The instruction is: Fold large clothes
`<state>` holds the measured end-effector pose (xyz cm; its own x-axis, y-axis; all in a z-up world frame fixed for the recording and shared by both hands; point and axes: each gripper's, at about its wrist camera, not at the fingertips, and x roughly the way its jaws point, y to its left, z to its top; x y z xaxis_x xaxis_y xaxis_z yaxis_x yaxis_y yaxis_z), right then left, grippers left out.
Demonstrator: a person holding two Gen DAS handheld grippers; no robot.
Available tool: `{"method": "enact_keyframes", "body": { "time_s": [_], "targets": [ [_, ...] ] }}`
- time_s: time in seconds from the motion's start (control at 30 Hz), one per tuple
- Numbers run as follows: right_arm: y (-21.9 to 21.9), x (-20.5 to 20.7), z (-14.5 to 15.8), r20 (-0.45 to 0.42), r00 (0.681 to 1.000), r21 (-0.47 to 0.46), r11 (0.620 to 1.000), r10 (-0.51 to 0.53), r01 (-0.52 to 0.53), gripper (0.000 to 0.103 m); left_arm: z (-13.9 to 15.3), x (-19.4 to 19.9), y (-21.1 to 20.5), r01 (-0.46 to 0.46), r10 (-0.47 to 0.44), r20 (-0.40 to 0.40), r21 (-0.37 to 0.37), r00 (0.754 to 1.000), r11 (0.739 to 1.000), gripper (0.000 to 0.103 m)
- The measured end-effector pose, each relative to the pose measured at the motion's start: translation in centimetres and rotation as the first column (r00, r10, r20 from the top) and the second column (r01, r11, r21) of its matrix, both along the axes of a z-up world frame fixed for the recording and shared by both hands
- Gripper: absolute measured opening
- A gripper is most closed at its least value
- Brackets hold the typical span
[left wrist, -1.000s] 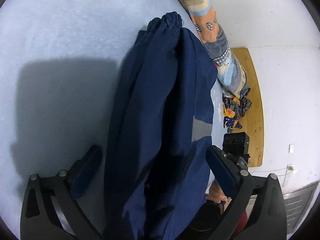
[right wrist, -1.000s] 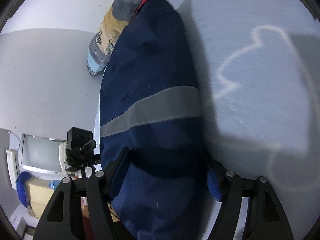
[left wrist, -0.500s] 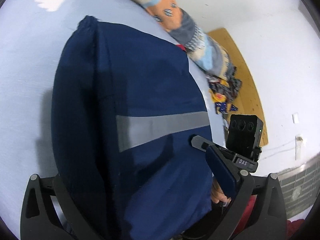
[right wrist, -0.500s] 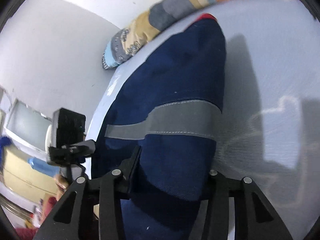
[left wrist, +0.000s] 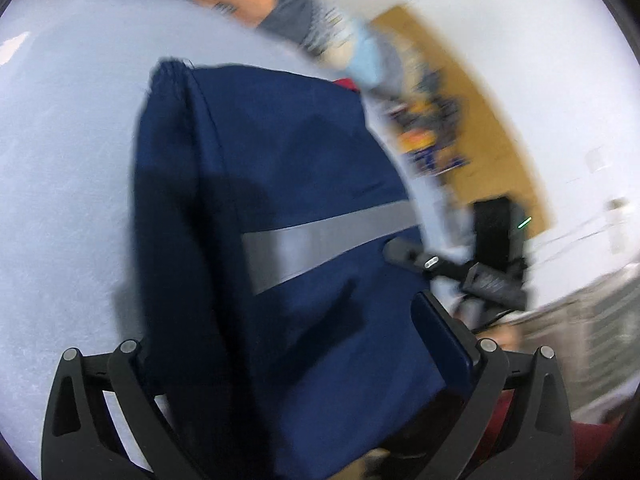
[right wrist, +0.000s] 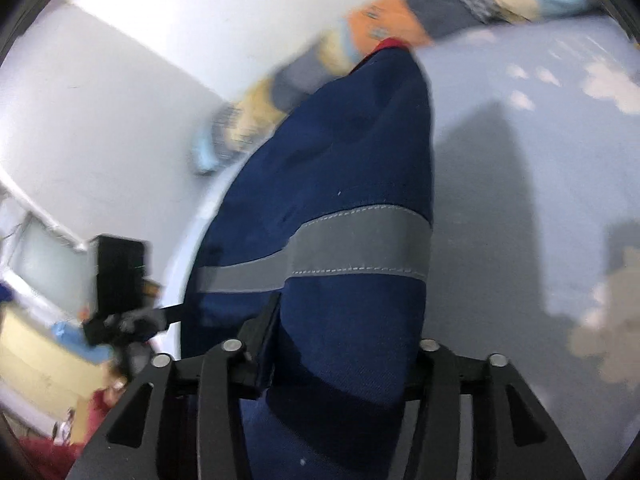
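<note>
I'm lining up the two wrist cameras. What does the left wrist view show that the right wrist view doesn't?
Only the left view: a wooden board against the wall with bright clutter, and the garment's gathered cuff. Only the right view: pale cloud shapes printed on the bed sheet. Both: the navy garment with its grey reflective stripe, and the patterned blanket.

Left wrist view: rides above my left gripper [left wrist: 296, 344], angled down along its fingers, very close to the navy garment [left wrist: 288, 216] on the pale blue bed [left wrist: 68, 184]. Right wrist view: same mounting over my right gripper [right wrist: 344, 344], equally close. Shared ground: the garment's grey reflective band [right wrist: 360, 244], the patchwork bolster [left wrist: 288, 20] (blurred), the white wall, each other's gripper.
</note>
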<state>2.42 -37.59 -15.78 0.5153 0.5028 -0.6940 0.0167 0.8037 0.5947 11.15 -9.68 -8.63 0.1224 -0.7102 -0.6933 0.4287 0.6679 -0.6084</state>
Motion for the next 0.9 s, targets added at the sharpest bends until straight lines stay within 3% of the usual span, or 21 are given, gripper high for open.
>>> {"method": "enact_keyframes", "body": {
  "time_s": [0.03, 0.07, 0.13, 0.17, 0.23, 0.33, 0.4, 0.47, 0.5, 0.57, 0.67, 0.73, 0.8, 0.9],
  "targets": [
    [-0.9, 0.5, -1.7, -0.106, 0.994, -0.029, 0.999, -0.038, 0.035, 0.063, -1.2, 0.1, -0.5, -0.023, 0.023, 0.003, 0.083, 1.000, 0.996, 0.103],
    [-2.2, 0.4, -3.2, -0.176, 0.982, 0.015, 0.997, -0.073, 0.077, 0.063, -2.2, 0.1, -0.8, -0.057, 0.056, 0.015, 0.172, 0.998, 0.983, 0.103],
    [-4.1, -1.1, -3.6, -0.199, 0.970, 0.144, 0.976, -0.136, 0.166, 0.064, -3.3, -0.3, -0.7, -0.124, 0.106, 0.072, 0.332, 0.992, 0.935, 0.103],
    [-4.7, -1.9, -2.9, -0.175, 0.971, 0.146, 0.971, -0.162, 0.189, 0.064, -3.3, -0.6, -0.6, -0.150, 0.123, 0.097, 0.363, 0.988, 0.919, 0.103],
    [-5.0, -3.8, -0.3, -0.086, 0.975, 0.051, 0.977, -0.204, 0.209, 0.064, -1.8, -1.8, -0.1, -0.221, 0.148, 0.203, 0.403, 0.968, 0.888, 0.103],
    [-3.8, -7.1, 2.9, 0.061, 0.979, -0.046, 0.980, -0.193, 0.195, 0.062, 0.9, -5.4, -0.3, -0.327, 0.116, 0.431, 0.457, 0.895, 0.827, 0.103],
    [-1.3, -7.5, 4.2, 0.116, 0.982, -0.099, 0.982, -0.151, 0.163, 0.061, 1.3, -7.9, -0.4, -0.349, 0.066, 0.517, 0.474, 0.853, 0.808, 0.103],
    [0.7, -9.6, 4.7, 0.149, 0.983, -0.167, 0.977, -0.106, 0.131, 0.045, 1.9, -11.5, -1.5, -0.347, -0.008, 0.597, 0.477, 0.802, 0.807, 0.103],
    [1.9, -10.5, 4.6, 0.153, 0.984, -0.216, 0.969, -0.089, 0.121, 0.034, 1.5, -12.5, -1.8, -0.342, -0.038, 0.612, 0.491, 0.790, 0.802, 0.103],
    [4.3, -12.0, 4.0, 0.140, 0.989, -0.290, 0.953, -0.050, 0.089, 0.028, -0.1, -13.7, -1.7, -0.304, -0.102, 0.592, 0.546, 0.800, 0.780, 0.103],
    [6.8, -11.3, 0.9, 0.013, 1.000, -0.349, 0.937, 0.008, -0.003, 0.026, -3.9, -12.1, -3.4, -0.265, -0.152, 0.499, 0.665, 0.853, 0.698, 0.103],
    [7.3, -10.2, -1.5, -0.076, 0.997, -0.385, 0.922, -0.002, -0.027, 0.027, -4.8, -11.1, -2.5, -0.249, -0.107, 0.461, 0.643, 0.881, 0.725, 0.103],
    [7.4, -9.2, -1.6, -0.091, 0.996, -0.382, 0.923, 0.009, -0.043, 0.028, -4.8, -10.0, -2.0, -0.247, -0.070, 0.440, 0.621, 0.895, 0.744, 0.103],
    [6.3, -9.2, -0.5, -0.063, 0.998, -0.302, 0.953, -0.017, -0.003, 0.031, -4.2, -9.6, -1.6, -0.272, -0.044, 0.459, 0.599, 0.887, 0.753, 0.103]
  ]
}}
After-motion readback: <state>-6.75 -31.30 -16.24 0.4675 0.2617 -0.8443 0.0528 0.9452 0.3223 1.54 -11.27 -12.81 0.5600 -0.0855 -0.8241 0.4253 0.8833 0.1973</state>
